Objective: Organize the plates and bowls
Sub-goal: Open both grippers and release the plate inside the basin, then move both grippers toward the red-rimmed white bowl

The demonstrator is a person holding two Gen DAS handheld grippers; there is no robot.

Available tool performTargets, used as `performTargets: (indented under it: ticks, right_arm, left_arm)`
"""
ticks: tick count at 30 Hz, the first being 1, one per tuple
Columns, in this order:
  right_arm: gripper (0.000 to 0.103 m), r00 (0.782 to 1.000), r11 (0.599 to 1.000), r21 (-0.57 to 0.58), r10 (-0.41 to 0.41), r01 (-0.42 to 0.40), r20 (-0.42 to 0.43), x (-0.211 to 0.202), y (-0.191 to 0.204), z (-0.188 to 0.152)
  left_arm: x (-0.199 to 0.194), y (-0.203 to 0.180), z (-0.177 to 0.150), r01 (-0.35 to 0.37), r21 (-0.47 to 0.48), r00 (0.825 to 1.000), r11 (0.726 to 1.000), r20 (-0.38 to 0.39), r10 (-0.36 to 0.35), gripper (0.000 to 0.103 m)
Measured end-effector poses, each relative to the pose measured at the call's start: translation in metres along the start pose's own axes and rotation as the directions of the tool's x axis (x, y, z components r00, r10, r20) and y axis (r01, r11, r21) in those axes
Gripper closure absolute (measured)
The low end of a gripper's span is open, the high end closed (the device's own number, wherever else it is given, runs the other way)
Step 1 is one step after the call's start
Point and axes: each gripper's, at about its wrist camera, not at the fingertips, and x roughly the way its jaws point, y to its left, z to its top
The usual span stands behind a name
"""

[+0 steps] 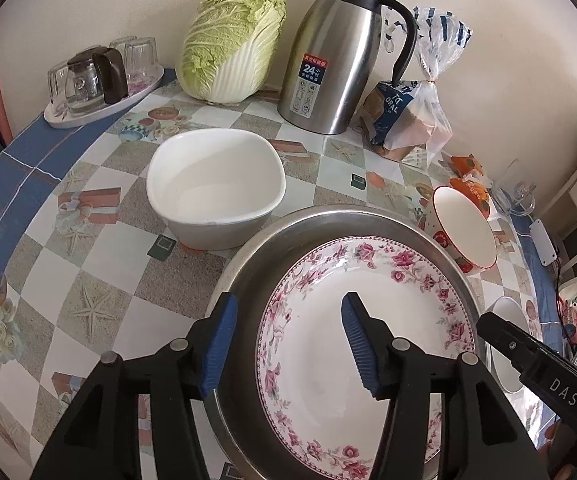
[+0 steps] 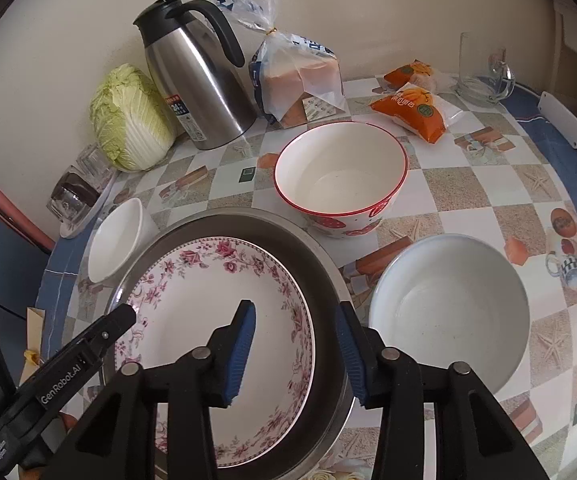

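A floral plate [image 1: 328,344] [image 2: 192,304] lies inside a round steel pan [image 1: 256,248] [image 2: 308,248]. My left gripper [image 1: 288,344] is open, its fingers straddling the pan's left rim and the plate's edge. My right gripper [image 2: 294,350] is open, straddling the pan's right rim and the plate's right edge. A white square bowl [image 1: 214,184] [image 2: 114,240] stands left of the pan. A red-rimmed bowl [image 2: 340,176] [image 1: 464,228] stands behind the pan. A plain white bowl [image 2: 448,308] stands right of it.
Against the wall stand a cabbage [image 1: 232,40], a steel thermos jug [image 1: 336,52], bagged bread [image 2: 300,76] and orange snack packs [image 2: 412,108]. A tray of glasses [image 1: 96,80] is far left; a glass mug [image 2: 484,68] far right. The checked tablecloth [image 1: 100,280] covers the table.
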Motion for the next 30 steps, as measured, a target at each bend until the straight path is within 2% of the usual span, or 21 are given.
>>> performTargets:
  ticks: [2,7,8,9,15,20,26,30]
  right_arm:
    - [0.044,1.000,1.000,-0.017,-0.020,0.020,0.012,-0.003,0.001,0.000]
    - [0.032,0.999,0.998,-0.036,-0.043,0.044,0.021,-0.007,0.000,-0.001]
    - [0.028,0.998,0.998,-0.037,-0.053,0.054,0.019,-0.006,0.000,-0.001]
    - [0.027,0.998,0.997,-0.039,-0.065,0.065,0.012,-0.005,-0.001,-0.002]
    - [0.021,0.996,0.995,-0.046,-0.084,0.084,-0.005,-0.003,-0.005,-0.004]
    - [0.007,0.996,0.994,-0.062,-0.091,0.091,0.008,-0.007,-0.004,-0.004]
    - [0.001,0.995,0.992,-0.075,-0.096,0.096,0.007,-0.007,-0.002,-0.005]
    - [0.000,0.995,0.992,-0.075,-0.103,0.103,0.010,-0.010,-0.003,-0.005]
  left_arm:
    - [-0.001,-0.001,0.000,-0.019,0.010,1.000,1.000,0.000,0.019,0.046]
    - [-0.001,0.003,-0.001,-0.022,-0.004,1.000,1.000,-0.011,0.022,0.045]
    - [-0.002,0.003,-0.002,-0.026,-0.006,1.000,1.000,-0.010,0.026,0.038]
    - [-0.003,0.003,-0.002,-0.028,-0.009,1.000,1.000,-0.007,0.028,0.028]
    - [-0.008,0.002,-0.002,-0.031,-0.013,0.999,0.999,0.011,0.031,0.027]
    - [-0.007,0.003,-0.003,-0.058,-0.007,0.998,0.998,0.009,0.058,0.021]
    - [-0.001,0.008,-0.005,-0.110,-0.018,0.994,0.994,-0.009,0.110,0.015]
    - [0.000,0.012,-0.007,-0.143,-0.025,0.990,0.989,-0.017,0.143,0.009]
